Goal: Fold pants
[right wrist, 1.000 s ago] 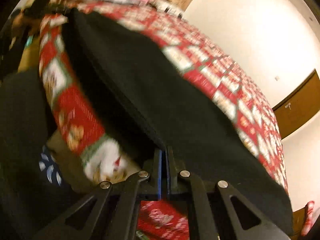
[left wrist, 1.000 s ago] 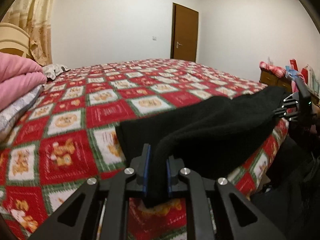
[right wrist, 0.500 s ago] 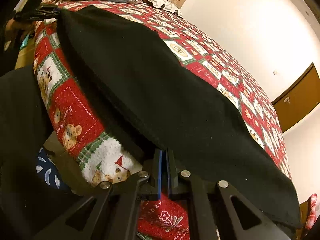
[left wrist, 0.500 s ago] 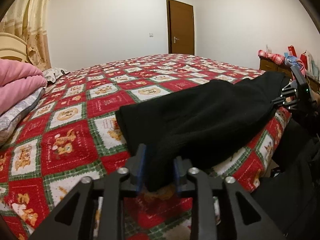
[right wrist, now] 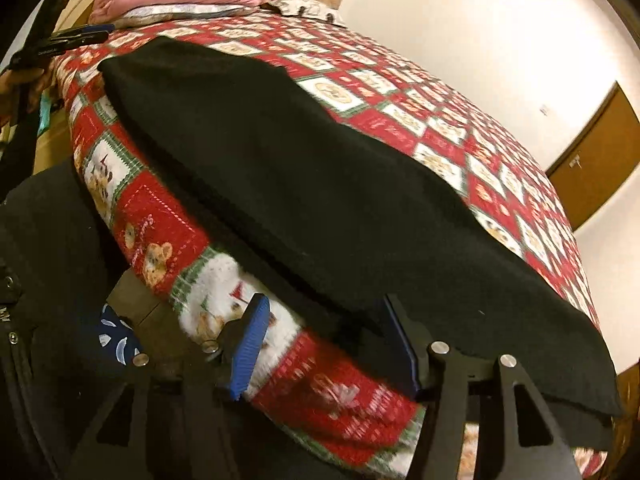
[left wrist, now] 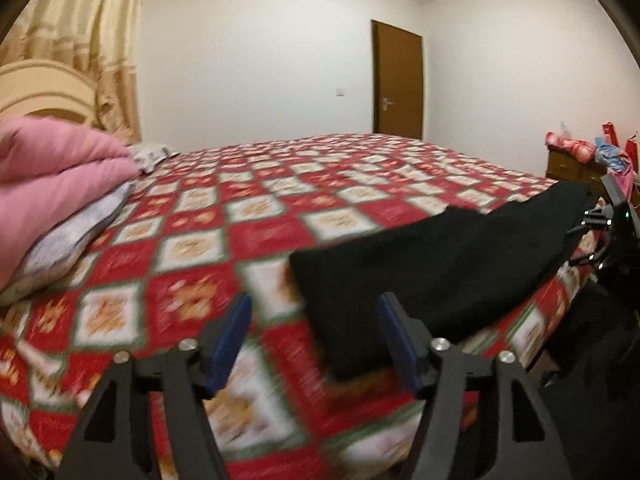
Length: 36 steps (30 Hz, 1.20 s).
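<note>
Black pants (left wrist: 440, 264) lie folded along the near edge of the bed with the red checked bedspread (left wrist: 192, 240). My left gripper (left wrist: 314, 300) is at one end of them, its jaws opening. The pants' corner sits between the blue pads (left wrist: 228, 344), and neither pad presses on it. In the right wrist view the pants (right wrist: 320, 184) stretch away over the bed's edge. My right gripper (right wrist: 326, 300) is at their other end, jaws opening, with the hem loose beside its right pad (right wrist: 404, 344). Each gripper also shows in the other's view: right gripper (left wrist: 612, 220), left gripper (right wrist: 60, 44).
A folded pink quilt (left wrist: 52, 168) and a grey pillow (left wrist: 76, 236) lie at the head of the bed. A brown door (left wrist: 398, 80) is in the far wall. A dresser with clutter (left wrist: 572, 160) stands beyond the bed's right end. A person's dark clothing (right wrist: 40, 260) is close below the bed edge.
Both grippers were shut on the pants' ends and now stand apart, having let go. The pants have settled flat on the bedspread. The left gripper has drawn back a little.
</note>
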{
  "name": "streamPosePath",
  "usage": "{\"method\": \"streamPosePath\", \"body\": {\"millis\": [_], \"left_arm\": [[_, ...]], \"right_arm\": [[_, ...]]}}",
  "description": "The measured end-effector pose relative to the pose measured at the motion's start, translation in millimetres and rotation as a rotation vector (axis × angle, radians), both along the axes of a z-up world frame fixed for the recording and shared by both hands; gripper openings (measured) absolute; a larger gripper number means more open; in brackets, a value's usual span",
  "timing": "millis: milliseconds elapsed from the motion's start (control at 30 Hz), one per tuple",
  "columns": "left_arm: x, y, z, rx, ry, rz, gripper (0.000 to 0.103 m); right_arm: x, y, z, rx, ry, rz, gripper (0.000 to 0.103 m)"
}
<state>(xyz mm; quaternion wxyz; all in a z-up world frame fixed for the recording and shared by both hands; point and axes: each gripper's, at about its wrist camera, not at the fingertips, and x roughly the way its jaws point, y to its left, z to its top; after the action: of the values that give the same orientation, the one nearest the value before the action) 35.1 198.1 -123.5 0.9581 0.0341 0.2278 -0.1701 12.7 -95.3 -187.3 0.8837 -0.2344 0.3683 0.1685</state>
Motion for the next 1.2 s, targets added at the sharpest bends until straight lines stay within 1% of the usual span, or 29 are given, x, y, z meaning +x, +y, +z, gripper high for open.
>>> {"method": "streamPosePath", "body": {"millis": [33, 67, 100, 167, 200, 300, 367, 400, 433, 500, 533, 600, 700, 833, 933, 967, 1000, 1067, 1133, 1200], "left_arm": [[4, -9, 2, -0.012, 0.006, -0.028, 0.069], [12, -27, 4, -0.022, 0.018, -0.065, 0.069], [19, -41, 4, -0.020, 0.032, -0.084, 0.069], [29, -63, 4, -0.023, 0.059, -0.113, 0.069], [35, -81, 3, -0.031, 0.084, -0.137, 0.069], [41, -115, -1, -0.029, 0.131, -0.184, 0.069], [43, -135, -6, -0.025, 0.157, -0.213, 0.069], [43, -142, -9, -0.017, 0.160, -0.220, 0.069], [42, -145, -10, -0.009, 0.161, -0.223, 0.069], [43, -153, -13, 0.015, 0.168, -0.219, 0.069], [44, -153, -14, 0.024, 0.169, -0.209, 0.069], [46, -148, -17, 0.037, 0.158, -0.161, 0.069], [50, -128, -22, -0.023, 0.182, -0.096, 0.069], [50, -103, -30, -0.070, 0.204, -0.025, 0.069], [49, -103, -31, -0.072, 0.203, -0.026, 0.070], [49, -105, -32, -0.063, 0.201, -0.026, 0.071], [48, -108, -33, -0.051, 0.194, -0.029, 0.073], [49, -108, -34, -0.045, 0.187, -0.031, 0.073], [49, -107, -36, -0.048, 0.177, -0.038, 0.073], [48, -105, -36, -0.049, 0.175, -0.047, 0.073]], "right_arm": [[-2, -6, 1, 0.010, -0.001, -0.013, 0.059], [-3, -14, 2, 0.027, 0.000, -0.035, 0.059], [-1, -26, 3, 0.045, 0.003, -0.059, 0.059], [-2, -58, 5, 0.096, 0.010, -0.135, 0.059], [-2, -77, 7, 0.122, 0.013, -0.180, 0.059], [-10, -148, 17, 0.239, 0.005, -0.355, 0.059], [-18, -204, 27, 0.352, -0.016, -0.501, 0.059], [-21, -228, 33, 0.406, -0.028, -0.573, 0.059], [-25, -263, 38, 0.481, -0.047, -0.676, 0.059], [-32, -315, 44, 0.590, -0.084, -0.831, 0.059], [-34, -338, 44, 0.642, -0.097, -0.884, 0.059], [-35, -368, 44, 0.719, -0.111, -0.941, 0.059], [-30, -394, 41, 0.810, -0.129, -0.970, 0.059], [-21, -410, 32, 0.877, -0.130, -0.994, 0.059], [-8, -426, 26, 0.905, -0.132, -1.045, 0.058], [-5, -427, 26, 0.903, -0.139, -1.059, 0.051], [-3, -427, 27, 0.880, -0.141, -1.074, 0.044], [1, -429, 29, 0.873, -0.131, -1.073, 0.005], [-4, -431, 35, 0.899, -0.150, -1.056, 0.004], [-18, -431, 47, 0.916, -0.204, -1.035, 0.004]]}}
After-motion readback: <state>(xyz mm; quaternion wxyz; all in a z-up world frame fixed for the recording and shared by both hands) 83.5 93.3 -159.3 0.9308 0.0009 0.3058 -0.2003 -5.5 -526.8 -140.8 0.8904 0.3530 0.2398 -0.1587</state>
